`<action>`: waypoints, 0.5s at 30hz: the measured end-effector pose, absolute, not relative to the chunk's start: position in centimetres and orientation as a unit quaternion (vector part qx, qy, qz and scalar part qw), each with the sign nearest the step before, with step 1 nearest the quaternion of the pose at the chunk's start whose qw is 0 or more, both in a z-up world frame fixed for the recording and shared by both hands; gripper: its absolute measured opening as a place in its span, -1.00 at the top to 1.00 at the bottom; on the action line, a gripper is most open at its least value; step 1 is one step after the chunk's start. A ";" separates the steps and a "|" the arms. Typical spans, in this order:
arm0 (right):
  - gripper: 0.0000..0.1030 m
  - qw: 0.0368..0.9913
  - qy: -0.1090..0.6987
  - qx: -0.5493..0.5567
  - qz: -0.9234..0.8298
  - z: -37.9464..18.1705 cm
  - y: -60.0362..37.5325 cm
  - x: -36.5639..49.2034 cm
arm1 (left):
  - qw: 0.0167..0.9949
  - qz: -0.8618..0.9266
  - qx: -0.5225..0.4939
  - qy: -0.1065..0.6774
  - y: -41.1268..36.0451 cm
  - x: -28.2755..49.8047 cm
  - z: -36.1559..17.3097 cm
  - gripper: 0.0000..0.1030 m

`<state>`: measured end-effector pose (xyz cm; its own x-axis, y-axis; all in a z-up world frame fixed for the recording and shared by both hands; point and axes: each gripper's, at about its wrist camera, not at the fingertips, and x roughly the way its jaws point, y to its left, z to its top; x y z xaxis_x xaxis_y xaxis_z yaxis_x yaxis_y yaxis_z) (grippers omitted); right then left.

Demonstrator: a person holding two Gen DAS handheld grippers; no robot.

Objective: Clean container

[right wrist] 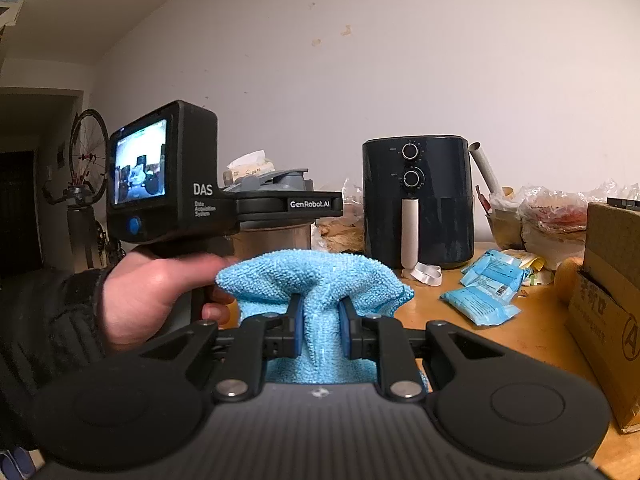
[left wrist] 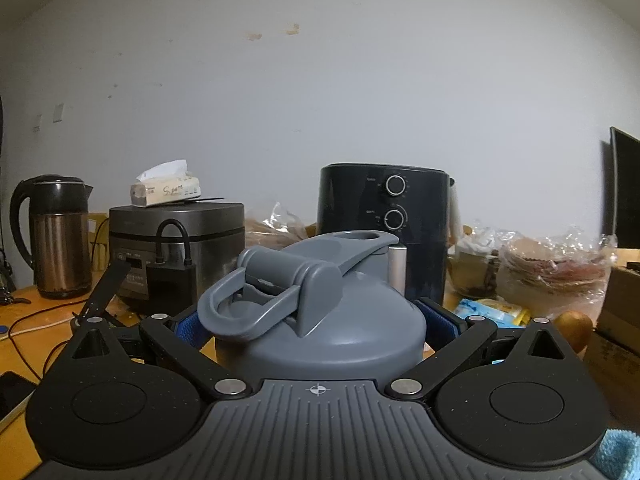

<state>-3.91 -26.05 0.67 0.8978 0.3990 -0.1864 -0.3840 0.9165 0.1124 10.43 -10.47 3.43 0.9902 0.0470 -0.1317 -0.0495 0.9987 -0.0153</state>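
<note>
I see my left gripper (left wrist: 318, 322) with its jaws clamped around the grey container (left wrist: 320, 320), which stands upright on the desk (right wrist: 500, 332) before the black air fryer (left wrist: 382, 220). My right gripper (right wrist: 319, 326) has its jaws pressed together on the blue cloth (right wrist: 316, 280).

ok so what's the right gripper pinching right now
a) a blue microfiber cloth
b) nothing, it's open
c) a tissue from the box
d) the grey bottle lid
a: in the right wrist view the right gripper has its fingers closed on a bunched blue microfiber cloth, while the grey lidded bottle sits between the left gripper's fingers.
</note>
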 end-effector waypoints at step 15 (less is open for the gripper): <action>0.71 0.973 0.106 0.038 0.199 0.5 -26.2 -3.8 | 0.997 0.049 -0.007 0.065 -11.3 10.6 3.6 -0.85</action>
